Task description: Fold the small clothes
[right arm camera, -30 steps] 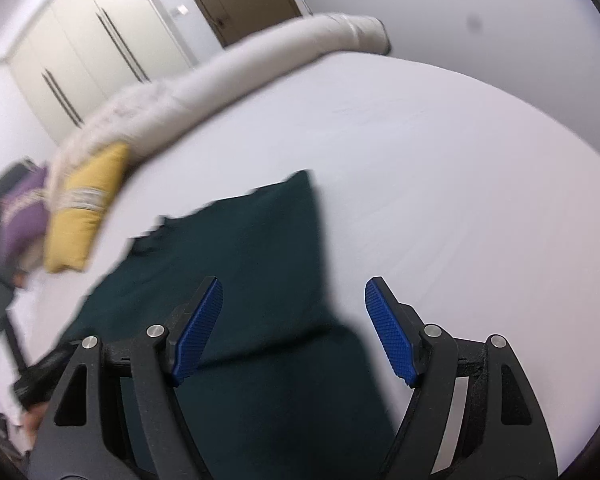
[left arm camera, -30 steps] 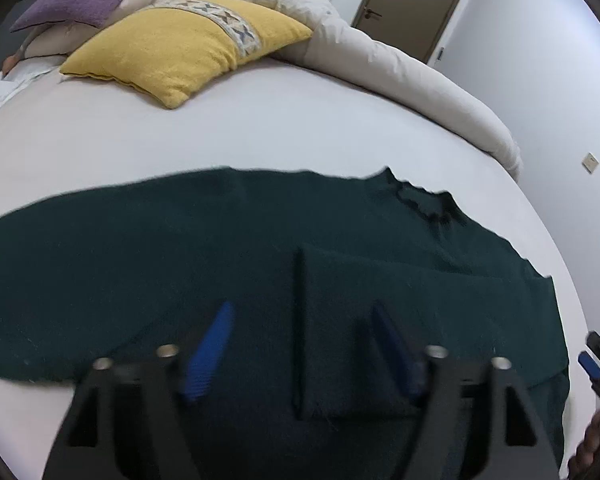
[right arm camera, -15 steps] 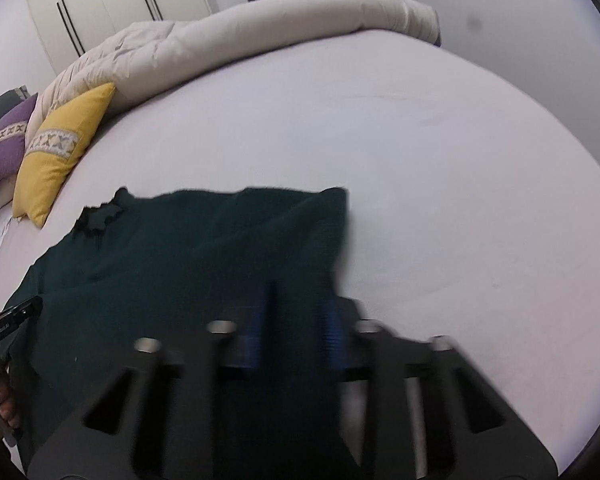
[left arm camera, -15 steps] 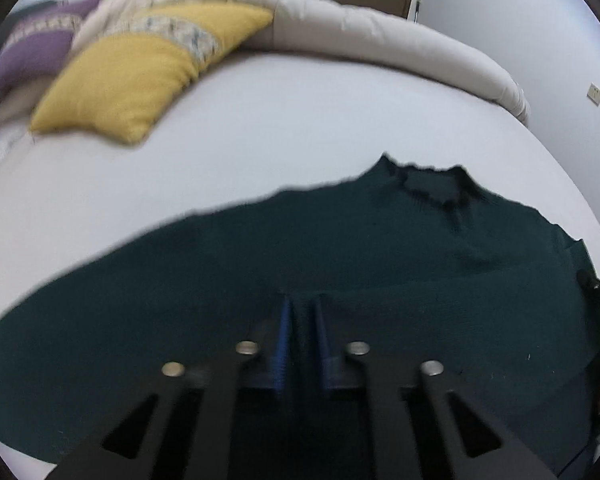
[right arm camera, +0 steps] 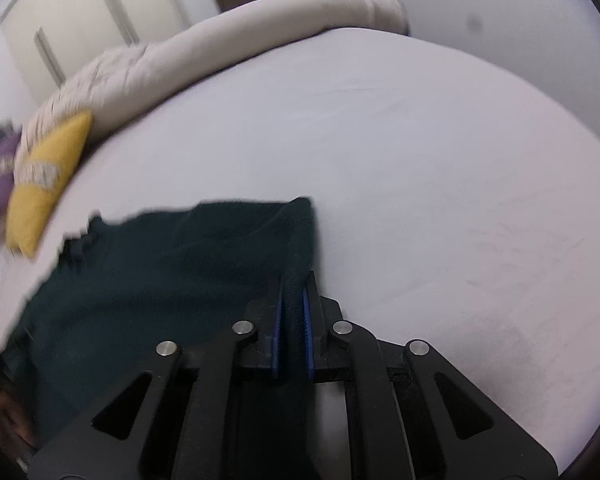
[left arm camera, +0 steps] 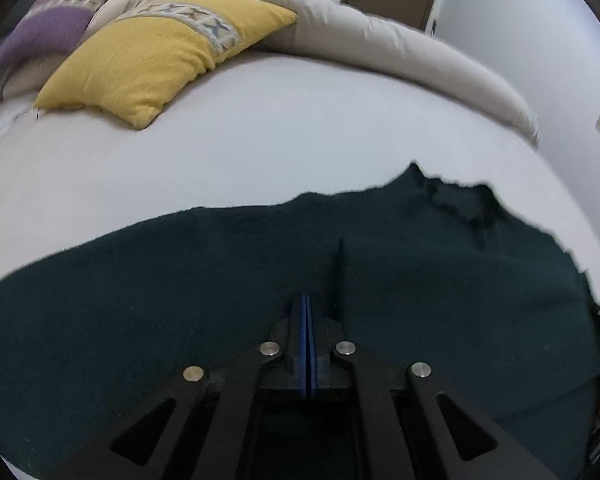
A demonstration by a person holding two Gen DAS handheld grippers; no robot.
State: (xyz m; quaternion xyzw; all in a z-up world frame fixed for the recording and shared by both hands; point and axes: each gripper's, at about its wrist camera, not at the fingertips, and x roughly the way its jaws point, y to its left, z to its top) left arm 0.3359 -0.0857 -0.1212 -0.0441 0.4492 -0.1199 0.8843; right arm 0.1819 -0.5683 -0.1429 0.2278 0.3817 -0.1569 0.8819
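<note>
Gripping dark green sweater edge: right claw; left claw closed together.

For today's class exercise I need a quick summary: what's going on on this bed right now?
A person with two handheld grippers is folding a dark green sweater spread on a white bed. The right gripper has its jaws clamped on the sweater's folded edge. The left gripper has its jaws shut over the middle of the sweater; whether fabric is pinched there cannot be told. A yellow pillow and a purple pillow lie farther back.
</note>
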